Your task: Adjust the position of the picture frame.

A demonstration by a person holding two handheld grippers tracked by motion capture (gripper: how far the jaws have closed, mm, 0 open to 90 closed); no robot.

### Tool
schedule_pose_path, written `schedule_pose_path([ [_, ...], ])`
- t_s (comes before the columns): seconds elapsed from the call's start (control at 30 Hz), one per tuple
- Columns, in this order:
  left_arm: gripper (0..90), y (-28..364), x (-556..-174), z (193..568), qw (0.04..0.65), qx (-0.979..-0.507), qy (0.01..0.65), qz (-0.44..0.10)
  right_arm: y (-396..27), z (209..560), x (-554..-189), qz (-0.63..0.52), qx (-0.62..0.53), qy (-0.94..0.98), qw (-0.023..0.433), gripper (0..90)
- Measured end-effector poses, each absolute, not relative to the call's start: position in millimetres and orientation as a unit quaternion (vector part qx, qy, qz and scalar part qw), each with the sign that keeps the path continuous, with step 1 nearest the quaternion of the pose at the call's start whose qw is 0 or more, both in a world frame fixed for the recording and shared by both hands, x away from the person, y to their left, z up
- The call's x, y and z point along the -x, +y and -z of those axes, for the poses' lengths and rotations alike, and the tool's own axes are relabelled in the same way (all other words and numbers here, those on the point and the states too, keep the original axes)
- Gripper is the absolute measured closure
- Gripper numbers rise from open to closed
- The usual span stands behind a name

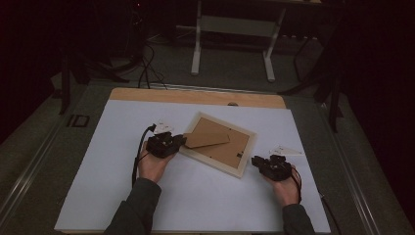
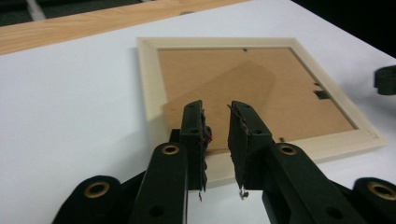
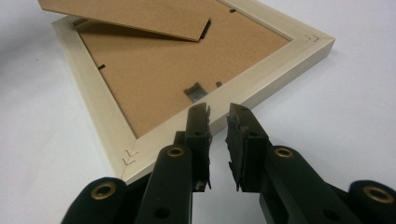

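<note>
A dark room surrounds the white table point(image 1: 195, 196), where both grippers, jaws slightly apart, flank a face-down frame point(image 1: 218, 145).

The picture frame point(image 1: 219, 144) is made of pale, smooth wood with a matt look. Its back board point(image 2: 252, 88) is brown pressed card, dull and flat, and the stand flap point(image 3: 135, 16) is made of the same card. The table is covered by a white matt sheet point(image 1: 195, 196). A bare wood strip point(image 1: 195, 96) is seen at the far edge. Black matt plastic is used for both grippers.
</note>
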State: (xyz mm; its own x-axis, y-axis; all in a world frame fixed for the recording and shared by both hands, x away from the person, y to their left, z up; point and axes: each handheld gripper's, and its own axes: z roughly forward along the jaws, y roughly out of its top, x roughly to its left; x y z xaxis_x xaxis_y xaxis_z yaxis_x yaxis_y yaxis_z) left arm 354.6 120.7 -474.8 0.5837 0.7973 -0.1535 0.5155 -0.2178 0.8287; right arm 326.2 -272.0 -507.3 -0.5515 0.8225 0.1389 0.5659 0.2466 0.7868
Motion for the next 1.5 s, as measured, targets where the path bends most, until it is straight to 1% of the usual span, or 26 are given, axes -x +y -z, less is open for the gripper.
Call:
schedule_pose_path([
  [0.2, 77.0, 132, -360, 477, 0.448, -0.761, 0.439, -0.164, -271, 508, -326, -0.419, -0.448, 0.775, 0.152, 78.0],
  [0.3, 77.2, 137, -364, 478, 0.46, -0.749, 0.451, -0.153, -271, 509, -327, -0.418, -0.449, 0.775, 0.151, 78.2],
  [0.4, 77.4, 141, -369, 480, 0.459, -0.746, 0.458, -0.154, -270, 509, -326, -0.416, -0.447, 0.778, 0.148, 80.0],
  [0.53, 79.0, 144, -375, 485, 0.457, -0.746, 0.463, -0.142, -270, 508, -326, -0.415, -0.446, 0.777, 0.156, 83.6],
  [0.7, 82.4, 144, -382, 492, 0.441, -0.756, 0.464, -0.139, -269, 509, -326, -0.413, -0.451, 0.774, 0.165, 88.2],
  [0.83, 89.6, 142, -386, 498, 0.425, -0.762, 0.467, -0.145, -266, 511, -325, -0.409, -0.453, 0.774, 0.168, 89.5],
  [0.87, 90.0, 141, -387, 500, 0.422, -0.764, 0.466, -0.144, -265, 512, -326, -0.408, -0.454, 0.774, 0.168, 89.5],
  [1.07, 90.0, 133, -394, 510, 0.405, -0.777, 0.461, -0.141, -262, 515, -326, -0.402, -0.457, 0.776, 0.165, 89.5],
  [1.23, 90.0, 128, -399, 520, 0.4, -0.779, 0.465, -0.132, -257, 519, -327, -0.394, -0.455, 0.783, 0.157, 89.5],
  [1.5, 90.0, 129, -402, 525, 0.391, -0.779, 0.472, -0.132, -255, 524, -329, -0.386, -0.459, 0.785, 0.15, 89.5],
])
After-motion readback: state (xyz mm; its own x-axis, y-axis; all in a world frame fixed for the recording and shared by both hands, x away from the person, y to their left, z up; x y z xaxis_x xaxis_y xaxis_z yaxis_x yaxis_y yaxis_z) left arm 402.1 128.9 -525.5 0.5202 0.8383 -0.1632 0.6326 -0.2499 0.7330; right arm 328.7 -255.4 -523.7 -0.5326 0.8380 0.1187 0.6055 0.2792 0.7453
